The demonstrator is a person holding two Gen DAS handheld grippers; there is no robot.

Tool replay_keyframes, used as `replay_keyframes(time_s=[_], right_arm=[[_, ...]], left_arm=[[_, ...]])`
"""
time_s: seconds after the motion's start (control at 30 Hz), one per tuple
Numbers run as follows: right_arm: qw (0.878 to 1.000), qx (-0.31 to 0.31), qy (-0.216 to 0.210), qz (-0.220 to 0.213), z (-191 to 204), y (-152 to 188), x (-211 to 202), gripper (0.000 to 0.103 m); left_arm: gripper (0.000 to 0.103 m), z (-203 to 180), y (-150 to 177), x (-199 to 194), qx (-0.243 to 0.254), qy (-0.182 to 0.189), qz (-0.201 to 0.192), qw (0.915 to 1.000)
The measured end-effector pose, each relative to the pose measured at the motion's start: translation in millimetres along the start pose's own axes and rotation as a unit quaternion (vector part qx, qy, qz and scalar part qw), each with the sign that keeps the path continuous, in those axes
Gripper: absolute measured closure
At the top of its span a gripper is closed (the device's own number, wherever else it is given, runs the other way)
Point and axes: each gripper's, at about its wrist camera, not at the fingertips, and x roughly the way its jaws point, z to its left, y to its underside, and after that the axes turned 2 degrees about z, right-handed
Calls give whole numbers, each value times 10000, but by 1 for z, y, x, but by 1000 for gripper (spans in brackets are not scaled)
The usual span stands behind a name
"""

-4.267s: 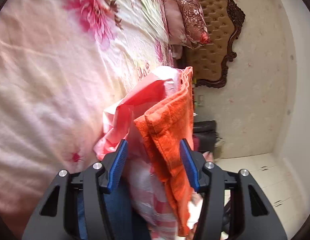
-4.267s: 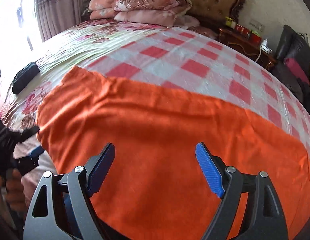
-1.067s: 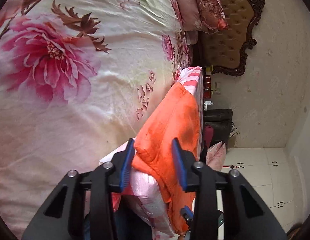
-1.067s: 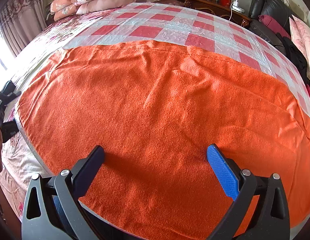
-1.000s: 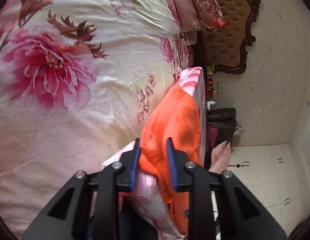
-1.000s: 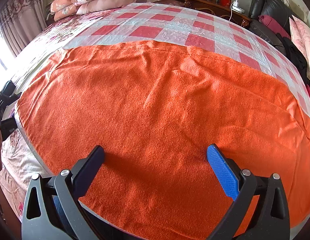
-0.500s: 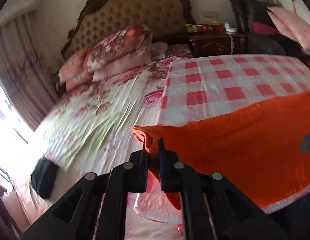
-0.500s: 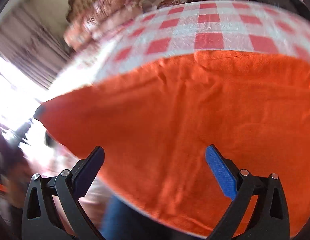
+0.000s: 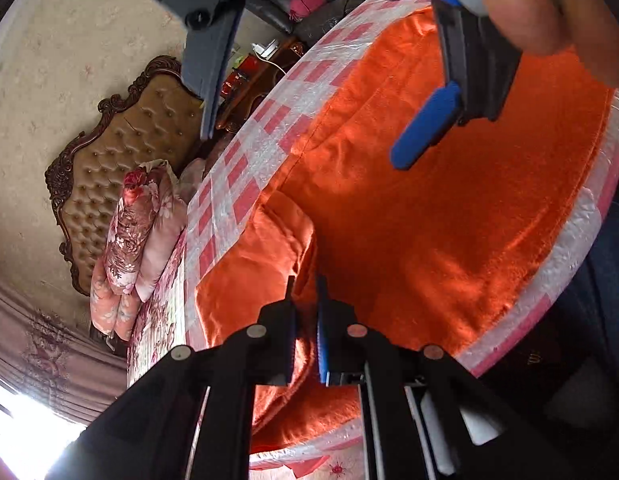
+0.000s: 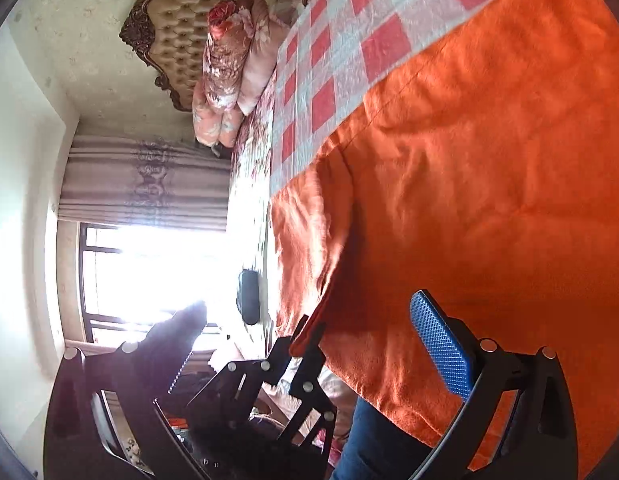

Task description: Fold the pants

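Observation:
The orange pants (image 9: 449, 216) lie spread over a red and white checked cloth on the bed; they also fill the right wrist view (image 10: 489, 168). My left gripper (image 9: 303, 284) is shut on the pants' left corner and lifts it, so a flap folds over toward the middle. In the right wrist view the left gripper (image 10: 309, 330) pinches that raised corner. My right gripper (image 10: 305, 320) is open and empty, held above the pants; it appears at the top of the left wrist view (image 9: 305, 148) with its blue pad (image 9: 425, 128) over the cloth.
The checked cloth (image 9: 245, 184) covers a floral bedspread (image 10: 249, 168). Stacked floral pillows (image 9: 129, 224) lean on a tufted brown headboard (image 9: 121, 144). A dark nightstand (image 9: 265, 80) with small items stands beside the bed. A black object (image 10: 248, 296) lies near the bright window (image 10: 149, 272).
My left gripper closed on the pants' left corner, lifted it and carried it over the pants. Both views have rolled sideways. My right gripper stayed open and now hovers higher above the cloth.

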Motion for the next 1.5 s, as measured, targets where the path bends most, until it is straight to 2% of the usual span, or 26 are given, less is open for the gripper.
replay_keyframes(time_s=[0.23,0.3,0.43,0.53,0.57,0.6,0.67,0.83,1.07,1.23,1.5], right_arm=[[9983,-114,35,562,22,-9,42,6],[9972,-118,173,722,29,-13,56,13],[9940,-363,445,934,46,-28,84,19],[9895,-589,806,1048,52,-35,104,36],[9866,-838,954,1026,56,-36,109,54],[9833,-1009,1155,982,59,-38,112,79],[9801,-1196,1339,846,60,-40,109,95],[9758,-1432,1602,410,54,-42,74,97],[9749,-1239,1843,148,24,-42,52,97],[9764,-1168,1815,-114,23,-41,24,97],[9750,-1100,1910,-289,16,-40,7,97]], left_arm=[[95,18,2,-5,-481,-69,-80,9988],[95,21,5,-11,-623,-67,-114,9980],[95,23,9,-20,-632,-94,-201,9978],[95,21,14,-27,-657,-42,-250,9975],[95,20,15,-28,-673,-7,-257,9974],[95,18,16,-29,-691,31,-260,9973],[95,14,15,-31,-726,146,-288,9968],[95,-7,8,-36,-693,468,-455,9955],[95,-40,-3,-36,-526,865,-613,9930],[95,-49,-6,-38,-472,950,-683,9920],[95,-57,-15,-39,-442,1094,-808,9897]])
